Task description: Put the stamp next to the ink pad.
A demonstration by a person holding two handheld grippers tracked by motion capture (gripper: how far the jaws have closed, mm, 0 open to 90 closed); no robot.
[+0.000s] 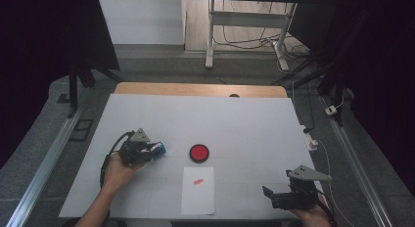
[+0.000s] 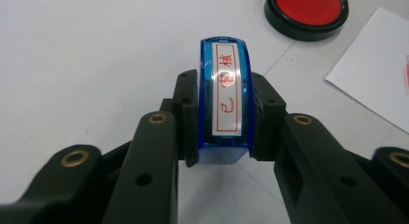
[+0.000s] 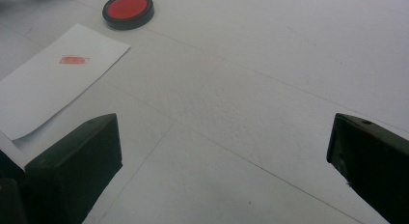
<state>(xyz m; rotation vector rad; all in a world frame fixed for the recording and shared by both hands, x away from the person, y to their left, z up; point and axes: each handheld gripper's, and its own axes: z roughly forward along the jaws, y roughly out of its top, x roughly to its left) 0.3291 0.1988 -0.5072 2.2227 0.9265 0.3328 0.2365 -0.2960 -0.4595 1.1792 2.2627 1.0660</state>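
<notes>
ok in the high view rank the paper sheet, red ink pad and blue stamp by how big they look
1. paper sheet, clearly the largest
2. red ink pad
3. blue stamp, smallest, though the left gripper clamped on it hides part of it

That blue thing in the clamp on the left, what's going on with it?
It is a blue stamp, clamped between the jaws of the left gripper that a person holds low over the white table. A round red ink pad sits just beside it, and the sheet of paper in front already bears one red imprint. The right gripper waits open at the table's near edge, holding nothing.
</notes>
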